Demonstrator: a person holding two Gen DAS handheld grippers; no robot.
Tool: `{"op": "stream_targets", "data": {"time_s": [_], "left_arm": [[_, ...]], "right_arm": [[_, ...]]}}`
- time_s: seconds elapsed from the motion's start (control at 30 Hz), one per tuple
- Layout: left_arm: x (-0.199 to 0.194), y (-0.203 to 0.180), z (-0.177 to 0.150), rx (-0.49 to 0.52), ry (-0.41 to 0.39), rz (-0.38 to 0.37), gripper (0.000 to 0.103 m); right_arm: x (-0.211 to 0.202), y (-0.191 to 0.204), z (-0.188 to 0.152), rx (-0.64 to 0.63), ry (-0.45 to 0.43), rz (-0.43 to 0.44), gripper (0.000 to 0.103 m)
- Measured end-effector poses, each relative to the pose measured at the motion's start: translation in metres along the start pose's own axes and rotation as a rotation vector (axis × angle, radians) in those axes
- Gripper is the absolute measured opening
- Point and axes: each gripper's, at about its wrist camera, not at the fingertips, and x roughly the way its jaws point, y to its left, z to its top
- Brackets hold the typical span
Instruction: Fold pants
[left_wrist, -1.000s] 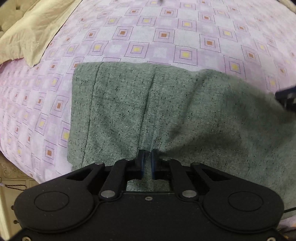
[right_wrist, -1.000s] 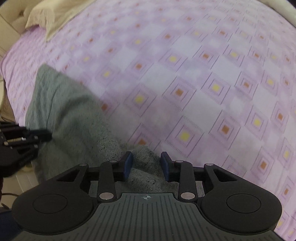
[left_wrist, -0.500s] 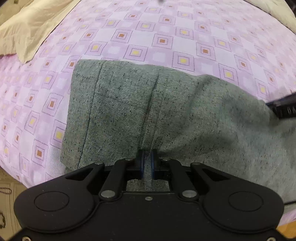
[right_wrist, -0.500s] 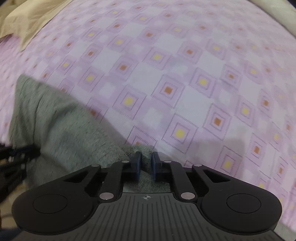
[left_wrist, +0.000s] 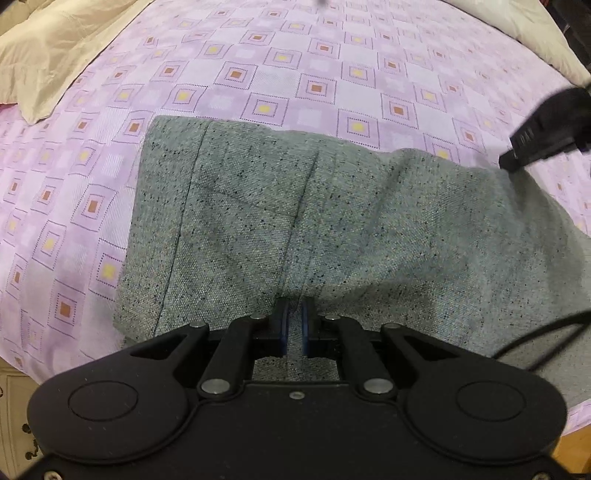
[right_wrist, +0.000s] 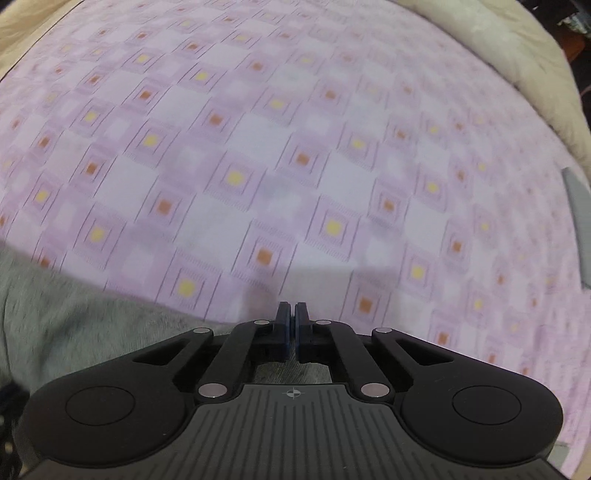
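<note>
Pinching a ridge of grey pants (left_wrist: 332, 229) at the near edge, the left gripper (left_wrist: 293, 326) holds as before on the purple bedspread (left_wrist: 295, 74). Rightward, the right gripper (right_wrist: 294, 328) — spread a second ago — has now pressed together on cloth, so both ends seem ready to lift and fold.
</note>
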Motion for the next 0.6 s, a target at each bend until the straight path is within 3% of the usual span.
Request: {"op": "stream_targets", "data": {"time_s": [0.13, 0.27, 0.43, 0.6], "left_arm": [[0.001, 0.003, 0.001, 0.008, 0.001, -0.019, 0.010], [0.000, 0.008, 0.001, 0.009, 0.005, -0.036, 0.011], [-0.002, 0.011, 0.000, 0.033, 0.001, -0.048, 0.011], [-0.001, 0.006, -0.001, 0.082, -0.002, -0.040, 0.011]], "right_arm": [[0.004, -0.003, 0.011, 0.029, -0.001, -0.063, 0.000], [0.005, -0.012, 0.013, 0.069, 0.007, -0.061, 0.000], [-0.006, -0.028, 0.009, 0.177, -0.030, -0.028, 0.000], [-0.022, -0.045, -0.003, 0.177, -0.077, 0.038, 0.001]]}}
